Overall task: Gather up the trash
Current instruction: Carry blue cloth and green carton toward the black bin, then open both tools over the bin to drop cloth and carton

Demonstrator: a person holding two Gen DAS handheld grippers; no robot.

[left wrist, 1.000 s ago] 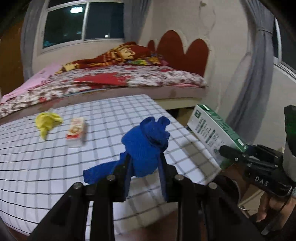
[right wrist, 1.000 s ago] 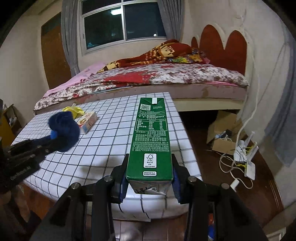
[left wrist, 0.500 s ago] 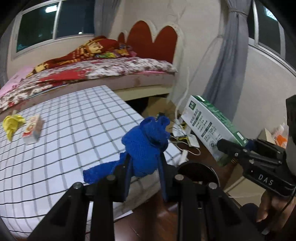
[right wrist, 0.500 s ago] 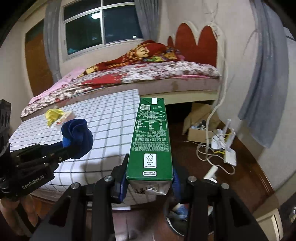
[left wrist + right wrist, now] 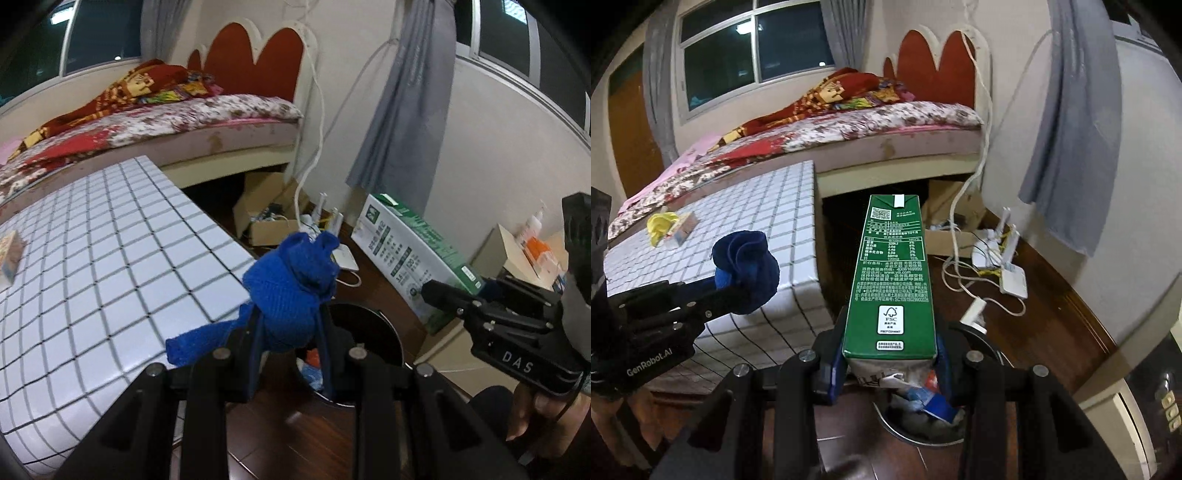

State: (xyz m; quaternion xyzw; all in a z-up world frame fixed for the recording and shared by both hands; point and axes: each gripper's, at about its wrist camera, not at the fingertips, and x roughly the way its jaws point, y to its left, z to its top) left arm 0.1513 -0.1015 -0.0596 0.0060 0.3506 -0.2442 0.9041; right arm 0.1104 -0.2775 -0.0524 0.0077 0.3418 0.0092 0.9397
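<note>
Green carton (image 5: 892, 273) lying lengthwise, long axis straight ahead out of right tongs (image 5: 890, 363), top end pointing away. Clamped at its base between both fingers, directly above round bin (image 5: 916, 424). Blue cloth (image 5: 293, 291) bunched upright, pinched tight in left tongs (image 5: 288, 354), just beside desk (image 5: 110, 266) edge, above the bin.

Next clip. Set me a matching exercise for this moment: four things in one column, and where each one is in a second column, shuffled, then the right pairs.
Things:
1. blue cloth
2. green carton
3. yellow wrapper
4. router

Places:
A. on the checked table
B. on the floor by the wall
C. in the right claw
D. in the left claw

Pairs: 1-D, 2-C, 3-A, 4-B
</note>
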